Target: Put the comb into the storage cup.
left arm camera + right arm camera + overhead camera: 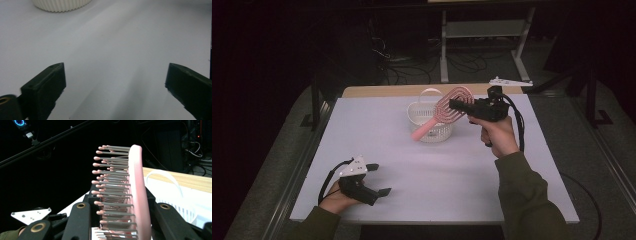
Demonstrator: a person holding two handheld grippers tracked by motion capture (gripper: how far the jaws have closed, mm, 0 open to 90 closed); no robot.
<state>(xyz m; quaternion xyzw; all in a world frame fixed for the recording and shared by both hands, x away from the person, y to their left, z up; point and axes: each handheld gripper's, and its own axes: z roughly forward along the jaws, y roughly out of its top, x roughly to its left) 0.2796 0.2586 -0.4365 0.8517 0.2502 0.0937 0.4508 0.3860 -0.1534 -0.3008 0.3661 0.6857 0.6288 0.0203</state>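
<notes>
Right gripper is clamped on the head of a pink brush, jaws pinching it across the bristled end, and holds it in the air over a white basket near the far edge of the table. The brush slants, its handle pointing down toward the basket's near rim; whether the handle tip touches the rim or hangs just above it I cannot tell. In the right gripper view the brush stands on edge between the jaws, bristles to one side.

It looks light and stiff, a slotted plastic head with springy pins. The smooth back could slip, and the pins would give under a pad, so I judge the solid rim of the head or the handle the safer places to grip.

Left gripper rests low by the near left corner, jaws spread wide with nothing between them; its own view has the gripper over bare table, the basket cut off at the top.

The basket's inside is hidden behind the brush.
</notes>
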